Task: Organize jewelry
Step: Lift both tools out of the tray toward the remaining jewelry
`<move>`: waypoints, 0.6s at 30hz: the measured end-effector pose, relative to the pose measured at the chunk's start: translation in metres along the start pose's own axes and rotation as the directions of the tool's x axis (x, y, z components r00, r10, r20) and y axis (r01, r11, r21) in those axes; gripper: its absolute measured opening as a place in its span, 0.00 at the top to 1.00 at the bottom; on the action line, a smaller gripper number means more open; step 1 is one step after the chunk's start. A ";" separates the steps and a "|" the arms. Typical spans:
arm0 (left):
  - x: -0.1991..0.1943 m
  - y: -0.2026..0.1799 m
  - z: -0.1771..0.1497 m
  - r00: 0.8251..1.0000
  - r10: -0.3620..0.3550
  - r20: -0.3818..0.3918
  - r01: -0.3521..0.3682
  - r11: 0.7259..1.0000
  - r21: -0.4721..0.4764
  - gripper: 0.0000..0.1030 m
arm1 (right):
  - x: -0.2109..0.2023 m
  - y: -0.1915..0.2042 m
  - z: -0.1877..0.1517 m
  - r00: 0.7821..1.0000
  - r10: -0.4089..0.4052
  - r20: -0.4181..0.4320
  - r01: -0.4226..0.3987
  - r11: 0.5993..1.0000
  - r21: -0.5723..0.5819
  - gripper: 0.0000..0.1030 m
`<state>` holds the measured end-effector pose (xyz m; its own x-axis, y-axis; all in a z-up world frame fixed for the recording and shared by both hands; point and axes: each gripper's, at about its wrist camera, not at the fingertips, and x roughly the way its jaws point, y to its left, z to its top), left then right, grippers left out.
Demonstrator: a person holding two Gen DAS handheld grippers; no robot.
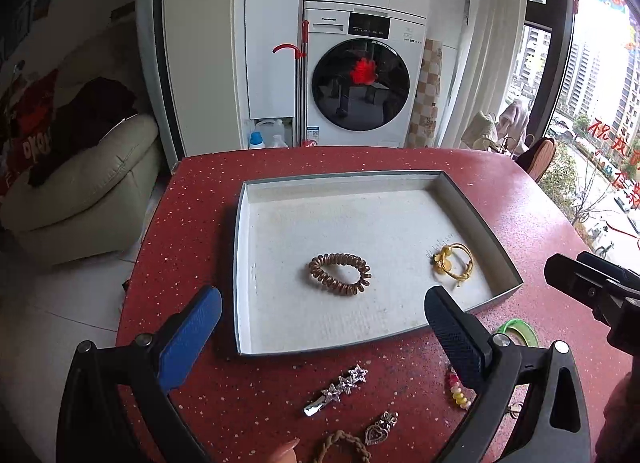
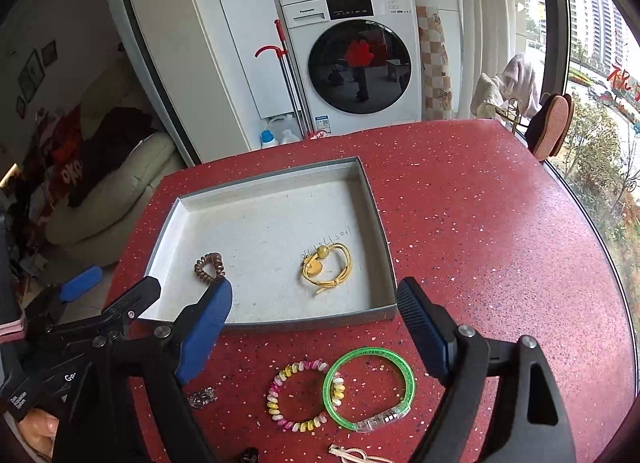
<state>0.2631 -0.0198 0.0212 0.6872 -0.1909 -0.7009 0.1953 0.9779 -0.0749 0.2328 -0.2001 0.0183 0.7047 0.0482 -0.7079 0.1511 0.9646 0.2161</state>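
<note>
A shallow grey-rimmed tray (image 1: pixel 240 263) (image 2: pixel 376 215) lies on the red table. In it are a brown spiral hair tie (image 1: pixel 340 274) (image 2: pixel 210 267) and a yellow cord bracelet (image 1: pixel 454 263) (image 2: pixel 327 268). In front of the tray lie a silver star hair clip (image 1: pixel 338 389), a heart pendant (image 1: pixel 378 432), a braided brown band (image 1: pixel 344 448), a pink-yellow bead bracelet (image 2: pixel 304 395) (image 1: pixel 458 391) and a green bangle (image 2: pixel 370 389) (image 1: pixel 516 331). My left gripper (image 1: pixel 322 323) is open and empty over the tray's near edge. My right gripper (image 2: pixel 314 321) is open and empty above the bracelets.
The red speckled table (image 2: pixel 480 243) ends in a curved edge at the right by a window. A washing machine (image 1: pixel 360 79) and cabinets stand beyond the far edge. A beige sofa (image 1: pixel 88 183) is at the left. A pale clip (image 2: pixel 360 455) lies near the front edge.
</note>
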 end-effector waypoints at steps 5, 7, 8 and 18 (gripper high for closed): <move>-0.031 0.009 -0.027 1.000 -0.004 0.006 0.004 1.000 -0.010 0.00 | -0.032 0.009 -0.019 0.999 0.014 0.038 -0.014 1.000 -0.006 0.00; -0.042 0.012 -0.039 1.000 0.019 0.010 -0.019 1.000 -0.004 0.00 | -0.042 0.013 -0.029 0.999 0.031 0.035 -0.030 1.000 -0.009 0.00; -0.046 0.013 -0.046 1.000 0.022 0.009 -0.022 1.000 0.000 0.00 | -0.047 0.016 -0.034 0.999 0.038 0.029 -0.038 0.999 -0.010 0.00; -0.057 0.010 -0.107 0.996 0.055 -0.074 -0.054 0.998 0.019 0.00 | -0.077 0.027 -0.095 1.000 0.003 -0.026 -0.005 0.998 -0.066 0.00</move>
<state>0.1512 0.0104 -0.0155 0.6436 -0.1301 -0.7542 0.1713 0.9849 -0.0238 0.1165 -0.1527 0.0150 0.6866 0.0583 -0.7247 0.1014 0.9794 0.1748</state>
